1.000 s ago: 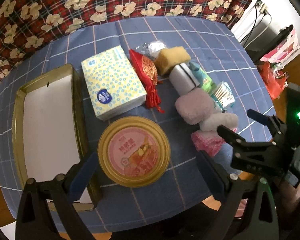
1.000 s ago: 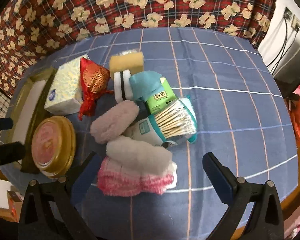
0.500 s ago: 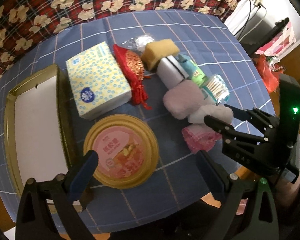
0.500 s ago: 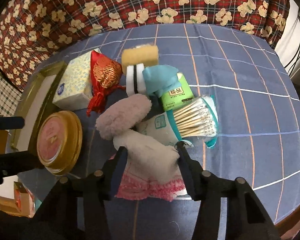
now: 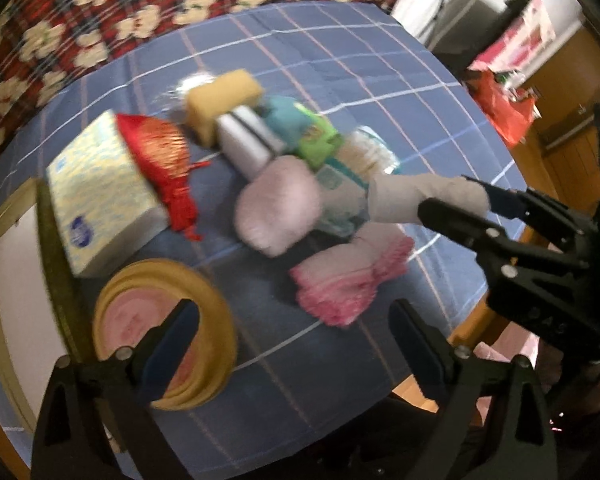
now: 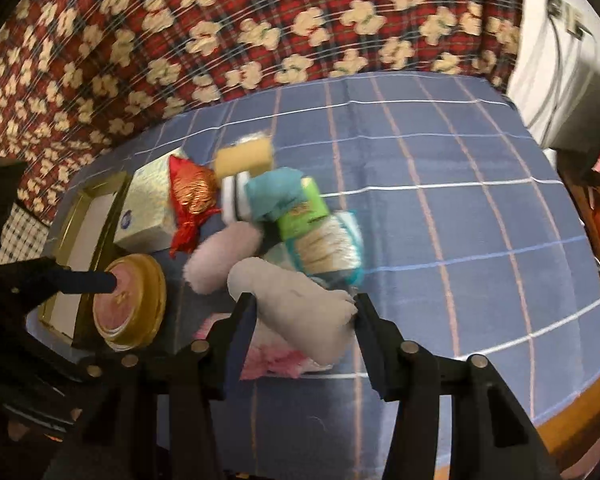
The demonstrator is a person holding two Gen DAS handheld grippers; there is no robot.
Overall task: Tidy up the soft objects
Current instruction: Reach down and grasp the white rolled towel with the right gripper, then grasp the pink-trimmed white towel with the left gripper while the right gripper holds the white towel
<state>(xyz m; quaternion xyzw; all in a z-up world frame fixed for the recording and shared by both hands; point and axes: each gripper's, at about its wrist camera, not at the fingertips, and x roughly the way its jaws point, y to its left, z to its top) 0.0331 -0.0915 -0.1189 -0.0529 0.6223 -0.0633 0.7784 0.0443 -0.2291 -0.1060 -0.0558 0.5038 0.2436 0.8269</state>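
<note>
My right gripper (image 6: 304, 312) is shut on a grey-white fuzzy sock roll (image 6: 296, 300) and holds it above the table; it also shows in the left wrist view (image 5: 416, 196), lifted off the pile. A pink fuzzy sock (image 5: 348, 276) lies below it on the blue checked cloth, and a pale pink roll (image 5: 280, 208) lies beside. My left gripper (image 5: 296, 336) is open and empty, low over the table's front, near the round gold tin (image 5: 160, 332).
A gold tray (image 5: 8, 280) lies at the left with a tissue box (image 5: 96, 196) beside it. A red pouch (image 5: 160, 156), yellow sponge (image 5: 220, 96), white roll, green pack and cotton swabs (image 6: 328, 244) crowd the middle. The table edge is near at front right.
My right gripper closed on the grey-white sock roll and lifted it off the pink sock. My left gripper shifted right and nearer the pile.
</note>
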